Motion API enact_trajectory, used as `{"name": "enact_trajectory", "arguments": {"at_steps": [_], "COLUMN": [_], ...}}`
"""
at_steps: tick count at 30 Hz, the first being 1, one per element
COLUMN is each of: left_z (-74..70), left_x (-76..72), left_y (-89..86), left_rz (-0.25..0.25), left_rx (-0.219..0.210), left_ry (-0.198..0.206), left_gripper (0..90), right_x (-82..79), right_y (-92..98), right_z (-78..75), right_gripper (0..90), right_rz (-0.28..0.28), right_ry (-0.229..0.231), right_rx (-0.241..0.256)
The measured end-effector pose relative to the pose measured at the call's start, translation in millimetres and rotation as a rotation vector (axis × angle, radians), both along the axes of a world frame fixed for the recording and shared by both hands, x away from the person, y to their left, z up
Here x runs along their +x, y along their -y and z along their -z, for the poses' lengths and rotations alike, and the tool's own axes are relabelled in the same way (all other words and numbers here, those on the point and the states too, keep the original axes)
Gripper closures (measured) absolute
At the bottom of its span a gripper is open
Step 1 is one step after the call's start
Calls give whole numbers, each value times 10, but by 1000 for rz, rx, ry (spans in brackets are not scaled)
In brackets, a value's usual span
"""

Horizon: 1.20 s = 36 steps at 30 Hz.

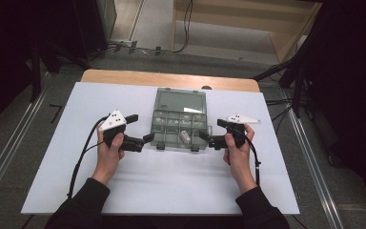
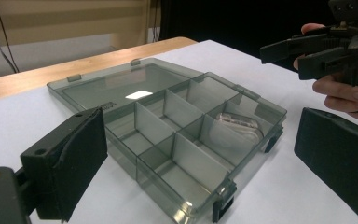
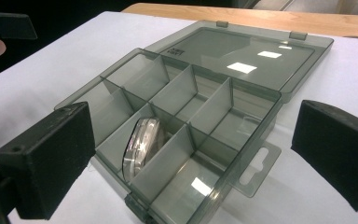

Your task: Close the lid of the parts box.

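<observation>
Grippers left (image 1: 145,140) and right (image 1: 205,137), jaws spread, flank the open compartment box (image 1: 179,119) at mid-frame, lid laid flat, apparently poised to steady it.

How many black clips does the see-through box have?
2. Both sit on the box's front edge: one clip nearer the left gripper, the other clip nearer the right gripper. None looks hidden.

- Smoky clear compartment box (image 1: 179,119) is seen lying flat at the counter's middle, lid (image 3: 249,58) folded fully open and back.
- Small clear piece (image 3: 142,143) is noted leaning on edge inside one front compartment.
</observation>
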State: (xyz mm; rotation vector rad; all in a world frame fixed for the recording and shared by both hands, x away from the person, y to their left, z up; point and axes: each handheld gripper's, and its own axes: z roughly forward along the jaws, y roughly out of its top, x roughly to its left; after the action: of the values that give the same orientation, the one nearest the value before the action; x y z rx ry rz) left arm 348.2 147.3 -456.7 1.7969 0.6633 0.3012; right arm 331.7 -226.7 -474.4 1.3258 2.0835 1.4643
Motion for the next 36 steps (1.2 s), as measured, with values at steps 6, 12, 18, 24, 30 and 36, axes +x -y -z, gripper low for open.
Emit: {"name": "enact_trajectory", "arguments": {"at_steps": [6,12,18,24,30,36], "left_z": [-15,-32,-12,17,86,149], "left_x": [142,294,470,630,798,906], "left_y": [28,55,108,192,234,329], "left_rz": [-15,-19,-42,-45,-62,-76], "left_rx": [-17,-19,-5,7,5,36], "left_ry": [-16,-37,-62,-88,-130,-151], "left_gripper": [46,46,65,65,66,131], "right_x": [99,193,322,437,575,711], "right_y": [8,19,43,66,91,92], "right_z": [-27,-51,-71,-72,-57,-10], "right_gripper": [0,0,0,0,0,0], "right_rz": [11,17,29,39,46,50], "right_ry": [-16,-23,-33,-49,-72,-93], "right_rx": [20,31,38,42,61,66]}}
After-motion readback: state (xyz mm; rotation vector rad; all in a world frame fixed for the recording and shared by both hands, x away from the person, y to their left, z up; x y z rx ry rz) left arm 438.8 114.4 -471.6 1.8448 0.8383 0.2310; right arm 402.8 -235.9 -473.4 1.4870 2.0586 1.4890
